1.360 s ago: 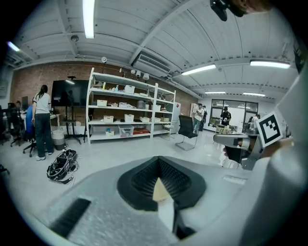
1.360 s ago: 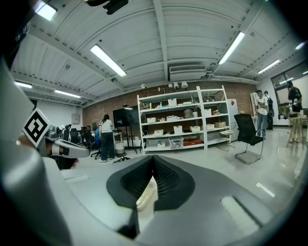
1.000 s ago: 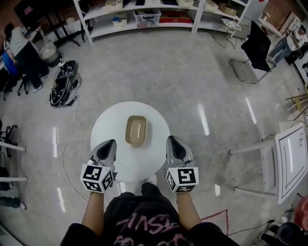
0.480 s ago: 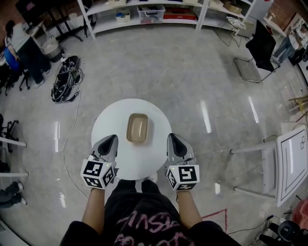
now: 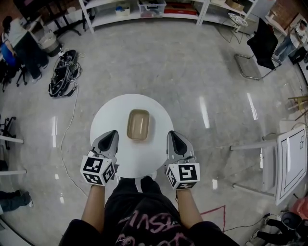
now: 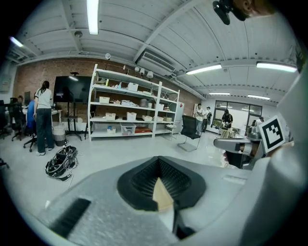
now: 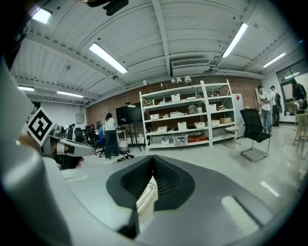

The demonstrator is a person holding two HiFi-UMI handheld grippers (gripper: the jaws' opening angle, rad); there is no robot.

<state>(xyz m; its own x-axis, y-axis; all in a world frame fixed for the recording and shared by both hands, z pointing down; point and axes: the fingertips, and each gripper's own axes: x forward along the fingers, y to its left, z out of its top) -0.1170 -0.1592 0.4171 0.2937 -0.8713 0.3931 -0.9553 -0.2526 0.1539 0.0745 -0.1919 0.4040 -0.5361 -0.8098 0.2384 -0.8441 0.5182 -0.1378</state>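
A round white table [image 5: 111, 116] stands on the glossy grey floor, with a shallow tan tray [image 5: 138, 124] lying near its middle. My left gripper [image 5: 109, 136] hovers at the table's near left edge, jaws shut with nothing in them. At the near right edge my right gripper [image 5: 172, 136] is level with it, also shut and empty. Both sit a short way on my side of the tray, one on each flank, touching nothing. In the left gripper view the left gripper [image 6: 161, 188] points level across the room; the right gripper [image 7: 146, 190] does the same.
White shelving [image 5: 144, 8] lines the far wall. A black bag with cables [image 5: 62, 78] lies on the floor far left, near seated people [image 5: 14, 45]. A black chair [image 5: 259, 48] stands far right and a white stand [image 5: 284, 158] at right.
Both grippers keep their places at the table's near edge, still shut. Only the head camera has drifted slightly, so the table sits a little lower in view.
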